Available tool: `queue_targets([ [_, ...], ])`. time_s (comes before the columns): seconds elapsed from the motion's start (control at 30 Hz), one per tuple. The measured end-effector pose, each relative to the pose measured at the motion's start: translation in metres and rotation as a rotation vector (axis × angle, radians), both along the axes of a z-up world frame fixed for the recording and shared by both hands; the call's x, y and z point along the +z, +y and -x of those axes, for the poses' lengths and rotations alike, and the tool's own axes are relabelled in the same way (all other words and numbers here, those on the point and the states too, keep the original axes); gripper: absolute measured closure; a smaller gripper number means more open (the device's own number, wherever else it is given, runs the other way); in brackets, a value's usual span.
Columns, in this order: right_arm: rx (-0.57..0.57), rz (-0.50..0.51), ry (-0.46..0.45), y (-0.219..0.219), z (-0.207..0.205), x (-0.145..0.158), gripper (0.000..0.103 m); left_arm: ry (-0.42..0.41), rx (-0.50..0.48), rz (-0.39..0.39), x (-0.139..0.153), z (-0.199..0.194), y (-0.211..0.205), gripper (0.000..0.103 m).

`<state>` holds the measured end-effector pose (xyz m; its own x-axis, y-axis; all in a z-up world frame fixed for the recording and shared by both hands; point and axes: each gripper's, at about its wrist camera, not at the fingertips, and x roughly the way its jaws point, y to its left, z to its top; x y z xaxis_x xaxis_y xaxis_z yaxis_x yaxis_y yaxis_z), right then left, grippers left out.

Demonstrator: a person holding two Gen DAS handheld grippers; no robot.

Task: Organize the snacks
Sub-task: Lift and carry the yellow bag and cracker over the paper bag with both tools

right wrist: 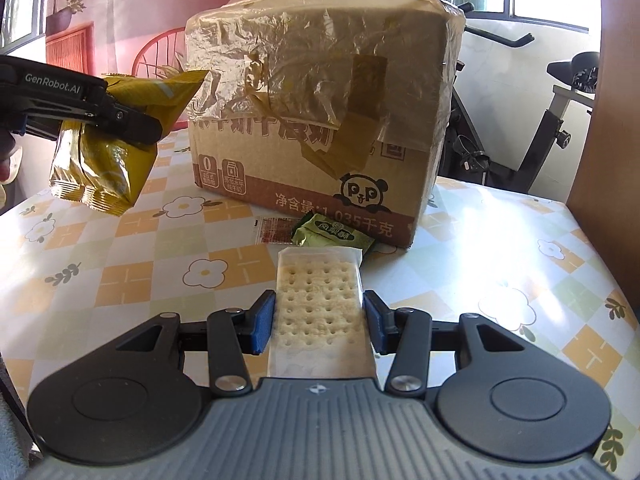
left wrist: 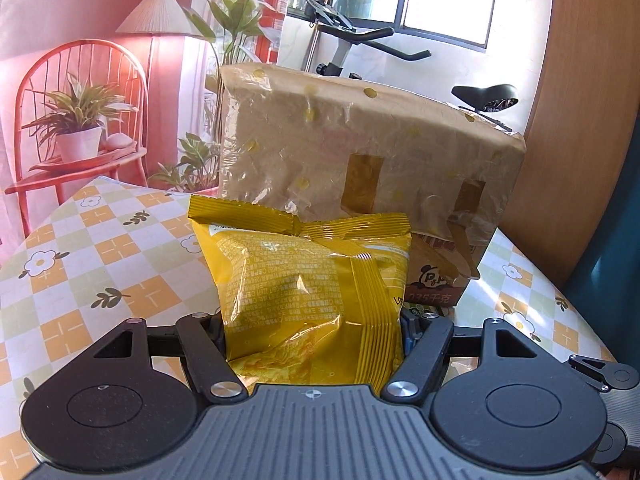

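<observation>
My left gripper (left wrist: 314,332) is shut on a yellow snack bag (left wrist: 308,292) and holds it above the table, in front of a taped cardboard box (left wrist: 360,148). The right wrist view shows that bag (right wrist: 104,160) in the air at the left, held by the left gripper (right wrist: 136,120). My right gripper (right wrist: 320,320) is shut on a clear-wrapped cracker pack (right wrist: 320,308), its blue pads (right wrist: 264,322) against both sides. A green snack packet (right wrist: 332,236) and a red-printed sachet (right wrist: 276,230) lie on the table by the box (right wrist: 320,100).
The table has a checked flower-print cloth (right wrist: 120,280). A brown panel (right wrist: 616,120) stands at the right edge. An exercise bike (right wrist: 520,120) stands behind the table.
</observation>
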<state>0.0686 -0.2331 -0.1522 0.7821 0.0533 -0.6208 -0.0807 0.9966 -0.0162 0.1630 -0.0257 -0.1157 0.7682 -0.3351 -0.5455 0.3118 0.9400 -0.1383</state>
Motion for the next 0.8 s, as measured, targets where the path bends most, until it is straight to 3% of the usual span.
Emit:
queue_targets([
  [0.3,-0.028,-0.067,-0.099,-0.004,-0.003,0.046,0.055,-0.046,0.024,0.012,0.022,0.003,0.013,0.03],
  [0.67,-0.018,-0.055,-0.31,-0.012,-0.05,0.154,0.055,-0.223,-0.001,0.023,0.109,-0.025,0.007,0.03],
  [0.8,-0.024,-0.037,-0.316,-0.018,-0.09,0.182,0.055,-0.233,-0.026,-0.012,0.133,-0.058,-0.014,0.03],
])
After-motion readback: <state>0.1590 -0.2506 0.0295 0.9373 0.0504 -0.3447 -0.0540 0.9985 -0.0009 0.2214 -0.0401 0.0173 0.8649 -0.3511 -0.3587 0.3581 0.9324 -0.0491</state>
